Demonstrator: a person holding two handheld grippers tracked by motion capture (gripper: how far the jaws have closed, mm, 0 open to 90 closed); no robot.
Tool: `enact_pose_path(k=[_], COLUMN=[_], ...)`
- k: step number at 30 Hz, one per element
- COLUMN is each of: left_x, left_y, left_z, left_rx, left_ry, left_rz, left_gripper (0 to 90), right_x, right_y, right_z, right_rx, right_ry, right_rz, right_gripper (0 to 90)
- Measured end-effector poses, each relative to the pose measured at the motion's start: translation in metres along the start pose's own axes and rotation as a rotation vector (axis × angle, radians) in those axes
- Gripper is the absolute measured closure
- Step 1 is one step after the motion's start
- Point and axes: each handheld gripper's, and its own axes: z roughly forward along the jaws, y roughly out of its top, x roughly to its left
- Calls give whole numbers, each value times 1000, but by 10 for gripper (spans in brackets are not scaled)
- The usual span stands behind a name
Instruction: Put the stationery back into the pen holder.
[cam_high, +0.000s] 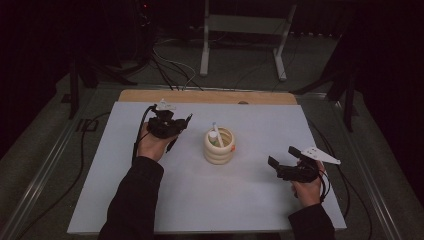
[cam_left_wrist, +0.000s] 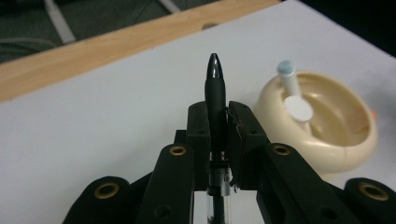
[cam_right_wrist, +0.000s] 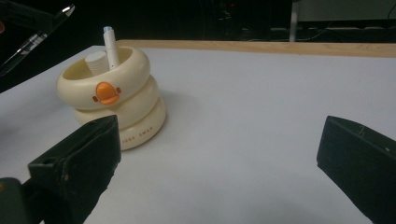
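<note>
The left tongs (cam_left_wrist: 218, 128) grip a black pen (cam_left_wrist: 215, 93) lengthwise, its tip pointing away along the jaws, just left of the cream pen holder (cam_high: 219, 146) on the white tabletop (cam_high: 250, 195). The right tongs (cam_high: 285, 161) hover wide apart and empty, farther off to the holder's right, so the left hand is nearer.

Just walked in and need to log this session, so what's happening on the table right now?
A person sits at a white table with a gripper in each hand. The left gripper is shut on a black pen, held just left of a cream ringed pen holder near the table's middle. The holder already has a white pen and a white cylinder standing in it. The right gripper is open with nothing in it, low over the table to the holder's right.
</note>
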Motion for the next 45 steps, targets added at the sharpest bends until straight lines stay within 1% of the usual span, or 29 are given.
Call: enact_pose_path(k=[3, 5, 7, 11, 20, 24, 25, 30, 35, 43, 45], left_x=[-2, -2, -5, -9, -14, -16, -17, -20, -28, -36, -37], left_y=[2, 2, 5, 10, 18, 22, 23, 27, 34, 44, 47], left_z=[-1, -1, -1, -3, -3, -2, -2, -1, 3, 8, 9], left_rx=[-14, -14, -17, -35, -56, -60, -57, -70, -68, -84, -89], left_ry=[-18, -18, -24, -30, -56, -74, -77, -100, -120, -147, -155], left_rz=[10, 10, 26, 40, 55, 57, 68, 74, 107, 118, 114], left_gripper=[807, 807, 807, 807, 807, 807, 807, 806, 806, 806, 806], right_x=[0, 0, 1, 1, 1, 1, 1, 1, 1, 1, 1], right_y=[0, 0, 0, 0, 0, 0, 0, 0, 0, 0, 0], right_z=[0, 0, 0, 0, 1, 1, 1, 1, 1, 2, 2], right_rx=[1, 1, 2, 3, 4, 4, 4, 4, 5, 5, 5], right_ry=[1, 1, 0, 1, 1, 0, 0, 1, 2, 3, 3], right_rz=[-1, -1, -2, -4, -5, -6, -6, -6, -5, -5, -5], right_gripper=[0, 0, 0, 0, 0, 0, 0, 0, 0, 0, 0])
